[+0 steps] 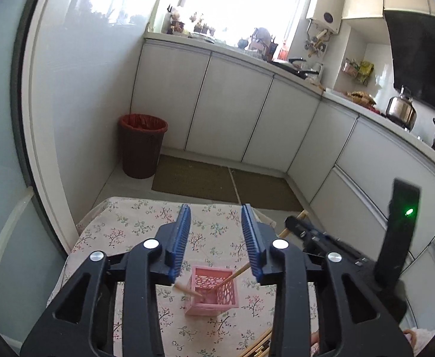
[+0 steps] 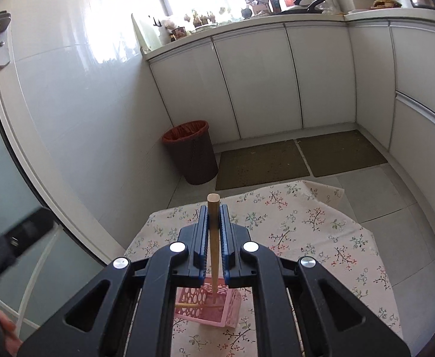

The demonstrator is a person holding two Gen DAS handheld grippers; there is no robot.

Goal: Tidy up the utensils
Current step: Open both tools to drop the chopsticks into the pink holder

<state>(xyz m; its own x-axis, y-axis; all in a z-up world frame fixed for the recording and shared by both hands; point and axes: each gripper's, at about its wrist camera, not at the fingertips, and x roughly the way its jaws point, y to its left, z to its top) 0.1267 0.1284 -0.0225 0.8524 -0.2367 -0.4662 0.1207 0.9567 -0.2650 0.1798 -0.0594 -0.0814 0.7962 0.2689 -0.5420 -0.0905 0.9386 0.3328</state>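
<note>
The right gripper (image 2: pixel 214 226) is clamped on an upright chopstick (image 2: pixel 213 238), whose tip hangs over the pink basket (image 2: pixel 208 312) on the flowered desk (image 2: pixel 321 238). The left gripper (image 1: pixel 216 238) stands apart and empty; a second chopstick (image 1: pixel 187 291) leans from the basket toward nine o'clock. Best to lower straight, release only once the tip is well inside, and avoid knocking the leaning one.
</note>
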